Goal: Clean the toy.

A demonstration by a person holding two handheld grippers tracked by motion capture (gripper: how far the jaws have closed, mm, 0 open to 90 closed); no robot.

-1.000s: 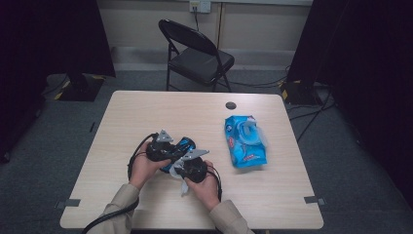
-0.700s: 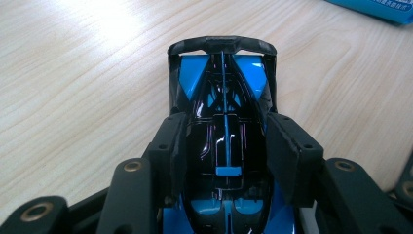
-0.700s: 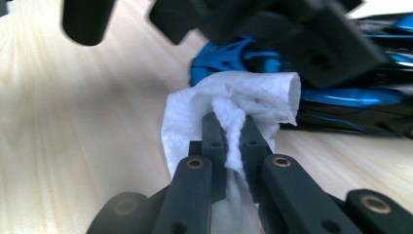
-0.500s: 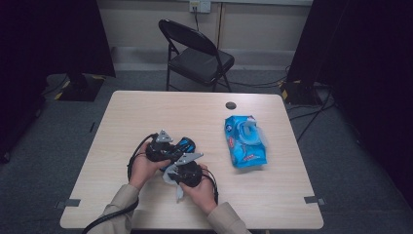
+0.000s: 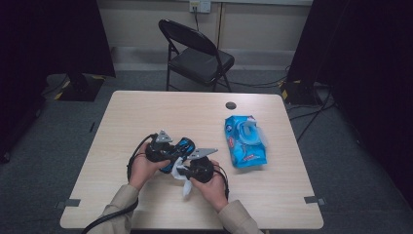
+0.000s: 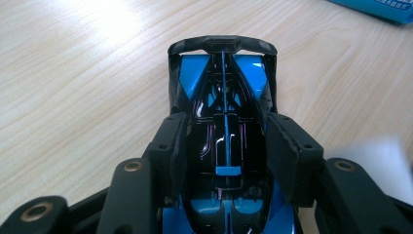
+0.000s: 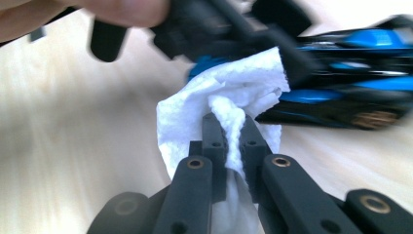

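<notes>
wipes pack lay flat on the table to the right of both hands, well apart from them, lid flap open, a white sheet showing at the opening. small dark disc sat near the far table edge. folding chair stood beyond the table. nothing blocked the work. left gripper had its jaws about half open, clamped on the sides of a blue and black toy car, held just above the table near the front edge. right gripper was nearly closed, pinching a white wipe bunched against the car's side.
</notes>
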